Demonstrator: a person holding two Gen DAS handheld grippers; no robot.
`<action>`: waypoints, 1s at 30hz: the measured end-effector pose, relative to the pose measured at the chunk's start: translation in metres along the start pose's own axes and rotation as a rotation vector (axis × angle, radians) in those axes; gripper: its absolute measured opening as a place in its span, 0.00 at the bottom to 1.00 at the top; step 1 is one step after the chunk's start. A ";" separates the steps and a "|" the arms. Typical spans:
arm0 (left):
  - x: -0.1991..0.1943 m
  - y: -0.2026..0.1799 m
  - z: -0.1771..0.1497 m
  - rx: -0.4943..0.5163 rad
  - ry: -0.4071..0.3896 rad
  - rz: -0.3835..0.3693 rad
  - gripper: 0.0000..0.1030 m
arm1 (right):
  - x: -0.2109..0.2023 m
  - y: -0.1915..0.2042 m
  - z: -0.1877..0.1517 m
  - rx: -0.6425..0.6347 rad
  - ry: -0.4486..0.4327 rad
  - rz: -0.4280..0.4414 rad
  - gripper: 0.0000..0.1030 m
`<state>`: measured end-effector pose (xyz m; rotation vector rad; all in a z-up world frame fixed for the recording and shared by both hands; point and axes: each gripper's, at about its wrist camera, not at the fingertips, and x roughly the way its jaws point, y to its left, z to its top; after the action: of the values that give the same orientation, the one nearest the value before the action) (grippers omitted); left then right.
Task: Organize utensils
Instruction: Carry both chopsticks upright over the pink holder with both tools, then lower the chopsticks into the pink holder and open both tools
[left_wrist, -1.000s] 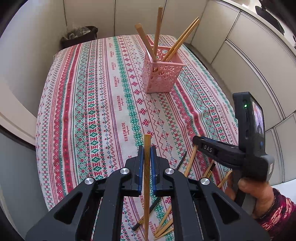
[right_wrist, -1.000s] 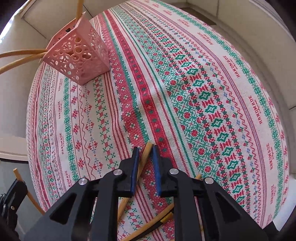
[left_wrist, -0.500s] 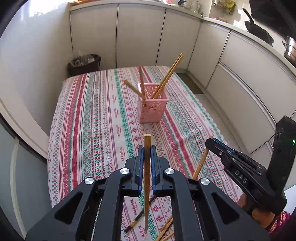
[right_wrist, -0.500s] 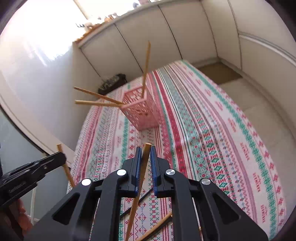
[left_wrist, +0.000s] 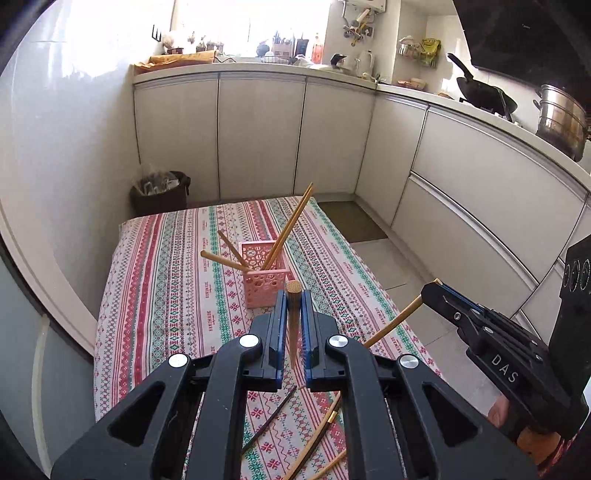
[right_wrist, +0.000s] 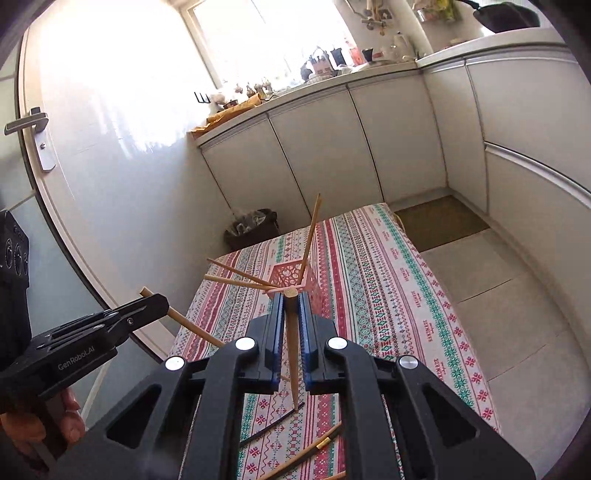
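Observation:
My left gripper (left_wrist: 293, 299) is shut on a wooden chopstick (left_wrist: 293, 325) and holds it high above the table. My right gripper (right_wrist: 291, 301) is shut on another wooden chopstick (right_wrist: 292, 354), also lifted. Each gripper shows in the other's view: the right one (left_wrist: 436, 291) at the right of the left wrist view, the left one (right_wrist: 159, 301) at the left of the right wrist view. A pink perforated basket (left_wrist: 264, 282) stands mid-table ahead with several chopsticks leaning out of it. Loose chopsticks, dark and wooden (left_wrist: 267, 421), lie on the cloth below.
The table wears a red, green and white patterned cloth (left_wrist: 166, 295). White kitchen cabinets (left_wrist: 258, 136) line the back and right. A dark waste bin (left_wrist: 159, 192) stands beyond the table's far left corner. A door with a handle (right_wrist: 33, 125) is at left.
Both grippers have risen from the cloth, each lifting its chopstick, and tilted up so the basket now looks smaller and farther away.

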<state>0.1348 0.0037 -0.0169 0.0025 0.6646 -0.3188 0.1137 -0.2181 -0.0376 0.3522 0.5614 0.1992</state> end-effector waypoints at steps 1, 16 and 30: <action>0.000 -0.002 0.002 0.002 -0.005 -0.002 0.06 | -0.002 -0.001 0.003 0.001 -0.008 -0.002 0.08; 0.002 -0.008 0.027 -0.027 -0.075 0.020 0.06 | -0.005 -0.010 0.064 -0.017 -0.110 0.015 0.08; 0.023 -0.001 0.112 -0.012 -0.223 0.106 0.06 | 0.031 0.024 0.139 -0.109 -0.258 0.046 0.08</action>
<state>0.2194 -0.0150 0.0575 -0.0088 0.4430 -0.2088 0.2139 -0.2246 0.0658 0.2798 0.2869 0.2242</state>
